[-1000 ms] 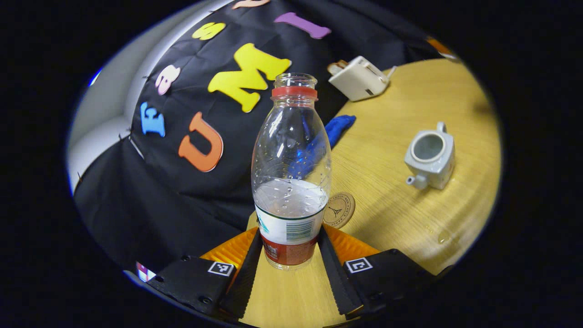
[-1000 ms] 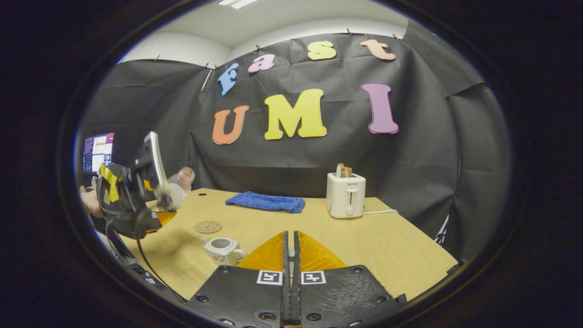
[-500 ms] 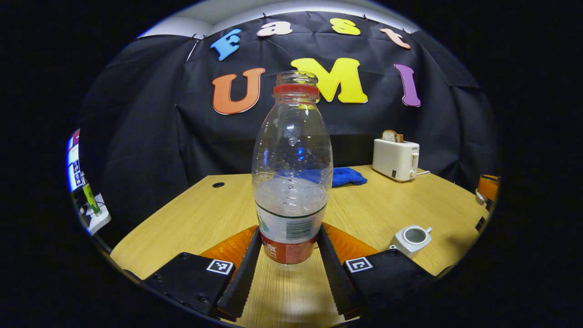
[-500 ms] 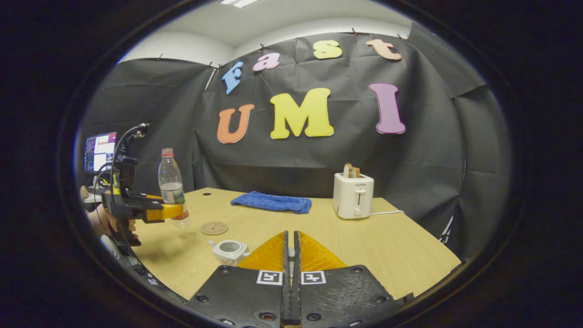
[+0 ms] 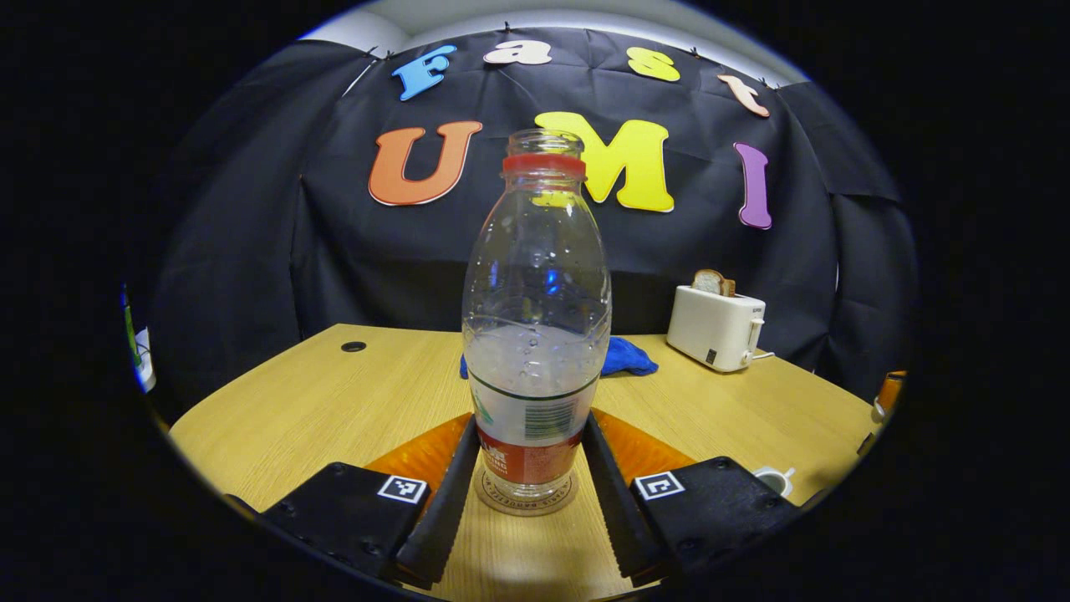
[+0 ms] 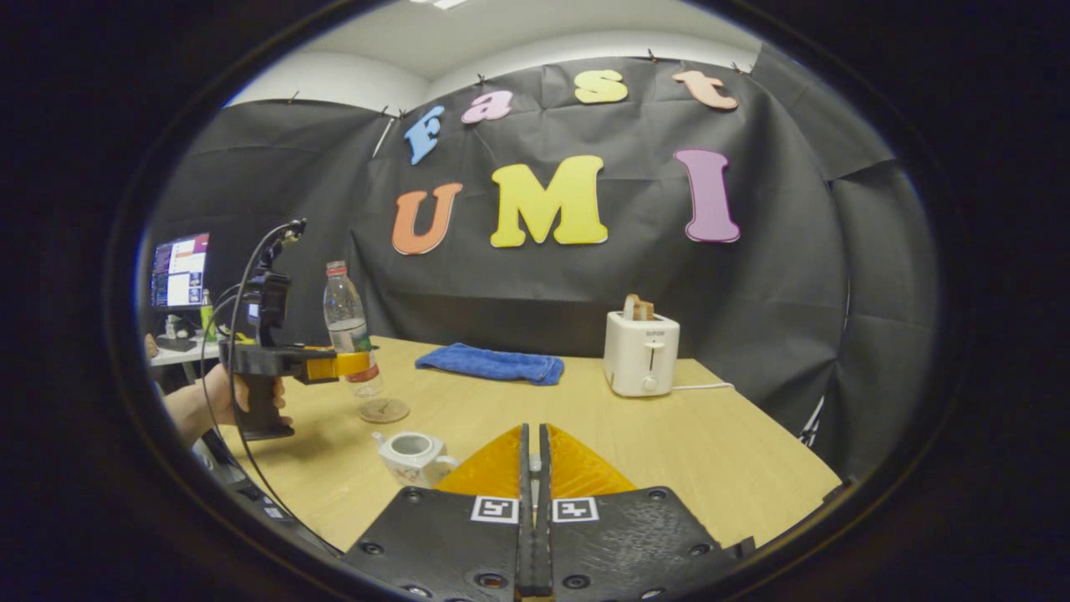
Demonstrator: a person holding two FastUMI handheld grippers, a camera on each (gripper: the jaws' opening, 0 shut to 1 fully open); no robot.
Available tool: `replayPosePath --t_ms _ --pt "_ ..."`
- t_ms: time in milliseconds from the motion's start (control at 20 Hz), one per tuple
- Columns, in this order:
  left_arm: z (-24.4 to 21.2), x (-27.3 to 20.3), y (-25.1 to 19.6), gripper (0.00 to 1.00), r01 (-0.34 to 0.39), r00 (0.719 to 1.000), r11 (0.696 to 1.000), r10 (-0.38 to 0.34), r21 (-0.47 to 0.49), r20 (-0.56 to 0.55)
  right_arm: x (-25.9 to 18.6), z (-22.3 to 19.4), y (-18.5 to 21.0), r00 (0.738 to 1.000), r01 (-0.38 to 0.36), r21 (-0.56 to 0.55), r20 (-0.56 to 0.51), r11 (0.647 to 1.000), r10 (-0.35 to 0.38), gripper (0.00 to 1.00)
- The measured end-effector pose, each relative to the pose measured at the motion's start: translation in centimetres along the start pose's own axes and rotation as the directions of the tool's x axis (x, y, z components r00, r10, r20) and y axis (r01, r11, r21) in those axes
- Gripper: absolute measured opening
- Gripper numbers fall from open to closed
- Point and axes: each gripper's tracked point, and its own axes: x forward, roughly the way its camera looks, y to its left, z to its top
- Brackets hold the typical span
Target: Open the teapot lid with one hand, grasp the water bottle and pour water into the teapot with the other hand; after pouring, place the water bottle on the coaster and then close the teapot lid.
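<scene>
The left gripper [image 5: 527,493] is clamping the uncapped water bottle [image 5: 535,334] upright directly over the coaster [image 6: 384,410]; whether its base is touching is hard to tell. The teapot [image 6: 411,456] is sitting lidless just in front of the coaster. The right gripper [image 6: 532,502] is hanging nearer than the teapot, fingers pressed together on nothing visible.
</scene>
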Motion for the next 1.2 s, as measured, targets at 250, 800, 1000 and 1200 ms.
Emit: replayPosePath --t_ms 250,800,1000,1200 --pt "-2.0 1.7 0.5 0.76 -0.009 0.997 1.0 0.01 0.016 -0.08 0.5 -0.8 -1.3 0.999 0.024 0.01 -0.023 1.0 -0.024 0.0" --pt "-3.1 2.3 0.9 0.86 -0.005 0.99 0.999 0.011 0.043 -0.139 1.1 -1.4 -0.4 0.999 0.01 0.005 -0.036 1.0 -0.01 0.0" --pt "-3.6 1.7 1.1 0.98 -0.02 0.986 0.999 0.025 0.033 -0.163 1.1 -1.3 0.1 0.999 0.002 -0.002 -0.036 1.0 -0.002 0.0" --pt "-4.2 -0.4 1.2 0.99 -0.041 0.982 0.999 0.037 -0.018 -0.187 1.5 -1.0 1.4 0.999 -0.019 -0.005 -0.03 1.0 0.019 0.0"
